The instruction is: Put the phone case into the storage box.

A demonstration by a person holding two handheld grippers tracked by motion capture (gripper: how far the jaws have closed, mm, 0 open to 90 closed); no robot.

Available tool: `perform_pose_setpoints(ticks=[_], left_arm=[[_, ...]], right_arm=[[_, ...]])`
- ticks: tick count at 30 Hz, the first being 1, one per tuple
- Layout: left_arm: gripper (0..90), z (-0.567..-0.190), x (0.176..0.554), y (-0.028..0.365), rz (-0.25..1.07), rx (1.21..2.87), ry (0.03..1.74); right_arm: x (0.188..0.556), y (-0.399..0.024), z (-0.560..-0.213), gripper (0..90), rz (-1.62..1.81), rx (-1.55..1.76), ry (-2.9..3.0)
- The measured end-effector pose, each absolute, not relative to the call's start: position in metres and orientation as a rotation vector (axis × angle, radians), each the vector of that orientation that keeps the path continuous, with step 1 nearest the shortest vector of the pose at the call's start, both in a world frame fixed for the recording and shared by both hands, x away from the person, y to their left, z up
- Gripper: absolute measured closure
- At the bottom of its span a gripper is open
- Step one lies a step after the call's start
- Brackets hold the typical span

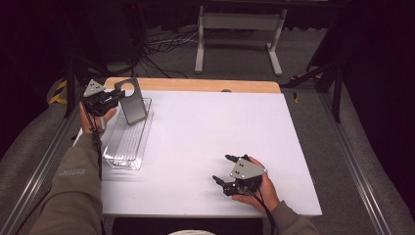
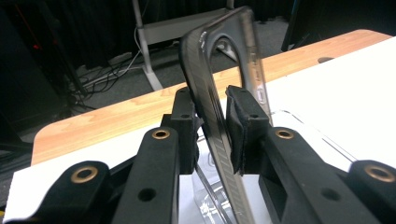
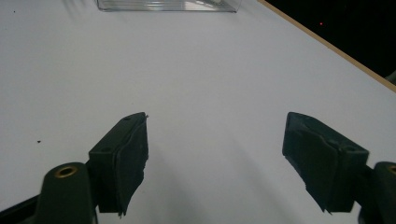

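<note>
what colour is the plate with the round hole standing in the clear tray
Dark grey, metallic plate; clearest in the high view, standing in the clear tray.

Even overhead light falls on the white tabletop [image 1: 205, 147], which reads bright, nearly blown out, while the room around it sinks into near black. Shadows are soft and short, pooling under the clear plastic tray [image 1: 128, 142] and the right hand-held gripper [image 1: 229, 172]. The high view is soft and low in detail. In the left gripper view, the near jaws blur, and a thin highlight runs along the grey metal bracket's [image 2: 219, 121] edge.
</note>
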State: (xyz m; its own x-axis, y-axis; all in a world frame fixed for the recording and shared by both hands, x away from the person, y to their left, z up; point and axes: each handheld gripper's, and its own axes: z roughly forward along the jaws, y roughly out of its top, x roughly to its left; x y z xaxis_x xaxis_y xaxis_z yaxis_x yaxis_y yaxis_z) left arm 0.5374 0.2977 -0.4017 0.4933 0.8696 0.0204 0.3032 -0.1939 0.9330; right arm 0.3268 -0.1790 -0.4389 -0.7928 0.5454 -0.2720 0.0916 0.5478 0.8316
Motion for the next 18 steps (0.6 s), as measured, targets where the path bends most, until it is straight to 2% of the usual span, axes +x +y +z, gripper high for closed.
perform_pose_setpoints(ticks=[6,13,18], left_arm=[[72.3,-0.4,0.538,0.296,0.727,1.775,0.986],[78.5,-0.394,0.538,0.281,0.698,1.774,0.879],[79.6,-0.392,0.543,0.276,0.693,1.784,0.84]], right_arm=[[0.327,-0.179,-0.439,23.3,1.18,0.507,2.284],[0.327,-0.178,-0.44,23.1,1.172,0.5,2.293],[0.327,-0.178,-0.441,23.1,1.165,0.495,2.302]])
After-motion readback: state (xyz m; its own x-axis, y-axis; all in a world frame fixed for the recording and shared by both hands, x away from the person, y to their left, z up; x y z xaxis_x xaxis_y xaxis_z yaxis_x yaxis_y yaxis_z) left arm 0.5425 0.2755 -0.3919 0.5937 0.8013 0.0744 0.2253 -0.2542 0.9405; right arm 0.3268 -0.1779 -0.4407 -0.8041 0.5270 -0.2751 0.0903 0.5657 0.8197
